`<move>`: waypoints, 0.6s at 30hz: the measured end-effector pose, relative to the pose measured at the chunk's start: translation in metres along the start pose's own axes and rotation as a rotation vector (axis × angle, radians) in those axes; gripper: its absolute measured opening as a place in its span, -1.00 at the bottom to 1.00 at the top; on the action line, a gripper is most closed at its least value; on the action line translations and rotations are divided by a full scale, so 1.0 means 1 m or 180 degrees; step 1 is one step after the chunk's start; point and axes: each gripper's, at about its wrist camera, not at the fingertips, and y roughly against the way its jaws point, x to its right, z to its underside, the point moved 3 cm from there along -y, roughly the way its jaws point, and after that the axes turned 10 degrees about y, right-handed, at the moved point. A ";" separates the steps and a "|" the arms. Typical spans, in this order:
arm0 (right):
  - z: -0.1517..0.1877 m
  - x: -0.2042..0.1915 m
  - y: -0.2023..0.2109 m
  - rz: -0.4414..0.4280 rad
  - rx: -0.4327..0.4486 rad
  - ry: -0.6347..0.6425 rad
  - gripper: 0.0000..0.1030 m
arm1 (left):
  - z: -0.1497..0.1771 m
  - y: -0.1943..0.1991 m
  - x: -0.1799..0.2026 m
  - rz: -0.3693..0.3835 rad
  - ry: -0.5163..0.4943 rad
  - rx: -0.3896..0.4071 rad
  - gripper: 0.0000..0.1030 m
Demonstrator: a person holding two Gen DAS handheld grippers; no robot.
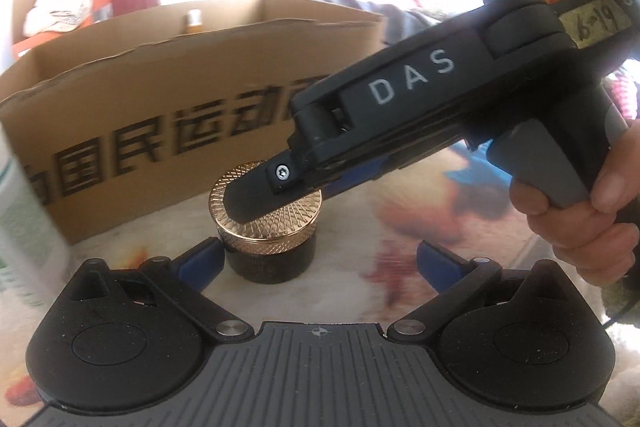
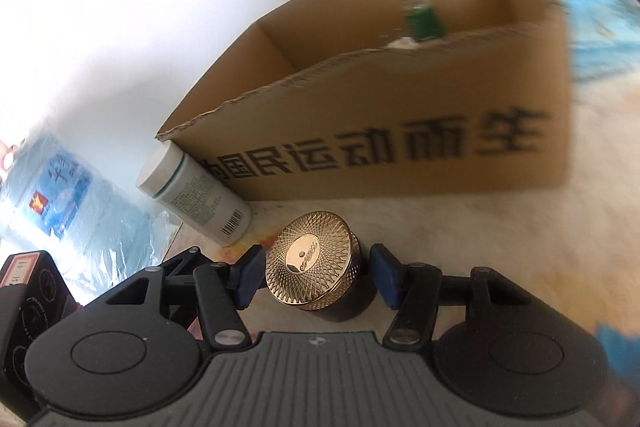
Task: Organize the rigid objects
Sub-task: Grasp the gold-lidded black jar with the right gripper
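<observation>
Flanking jar (image 2: 316, 275), pads (image 2: 386, 277) apart.

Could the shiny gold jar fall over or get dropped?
Maybe. The right hand-held gripper straddles the jar with its pads not touching yet, so an off-centre squeeze could tip it. The smooth gold lid might slip. The white bottle and the box stand close and could get bumped.

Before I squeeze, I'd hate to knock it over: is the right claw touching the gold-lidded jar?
Apart. The right wrist view shows a strip of table between each pad and the gold-lidded jar; the right claw straddles it, open.
</observation>
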 end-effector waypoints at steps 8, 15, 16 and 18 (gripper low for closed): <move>0.023 0.018 0.033 0.0086 0.0123 -0.0215 0.19 | 0.003 -0.004 0.028 0.0159 -0.0132 -0.0069 0.96; 0.025 0.024 0.043 0.0235 0.0227 -0.0233 0.23 | 0.008 -0.011 0.046 -0.0115 -0.0321 0.0009 0.88; 0.026 0.025 0.044 0.0253 0.0238 -0.0223 0.23 | 0.008 -0.012 0.048 -0.0164 -0.0357 0.0026 0.88; 0.026 0.025 0.044 0.0265 0.0260 -0.0211 0.23 | 0.008 -0.015 0.051 -0.0253 -0.0411 0.0040 0.81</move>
